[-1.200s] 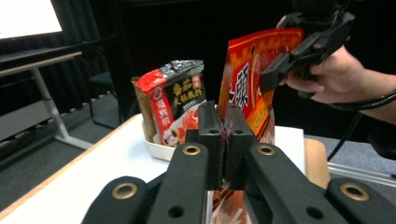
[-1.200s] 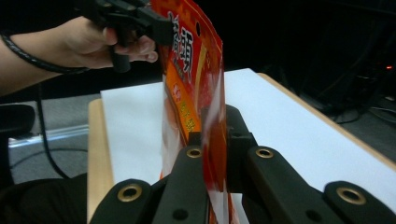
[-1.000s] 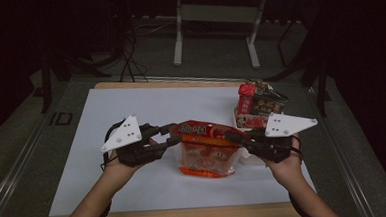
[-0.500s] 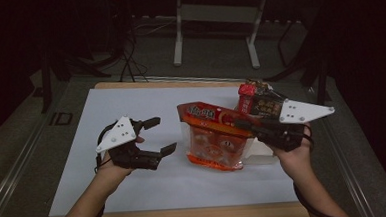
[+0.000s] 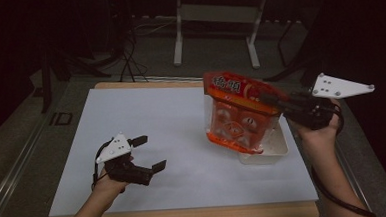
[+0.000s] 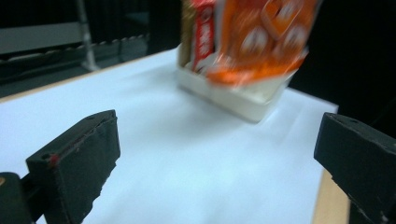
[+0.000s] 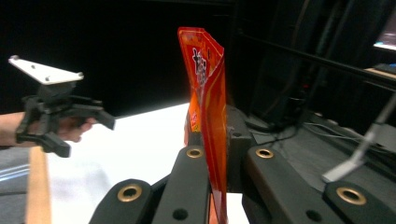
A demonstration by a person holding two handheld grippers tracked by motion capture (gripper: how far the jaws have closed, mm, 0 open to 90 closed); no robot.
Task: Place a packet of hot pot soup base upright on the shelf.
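Over white tray [image 5: 276,153] at right: right gripper [image 5: 281,104] pinching orange snack bag [image 5: 236,113], lifting it clear. Near left: left gripper [image 5: 148,152] hovering low, jaws just opening wide, gripping nothing.

In the left gripper view the orange snack bag [image 6: 261,42] is smeared by motion blur and cut off by the top edge, so its print cannot be read. The white tray [image 6: 243,95] beneath it is partly covered by the bag. In the right gripper view the bag [image 7: 210,107] stands edge-on, its lower end hidden between the right claw's [image 7: 217,154] jaws. In the high view the bag [image 5: 239,113] covers most of the tray [image 5: 278,151].
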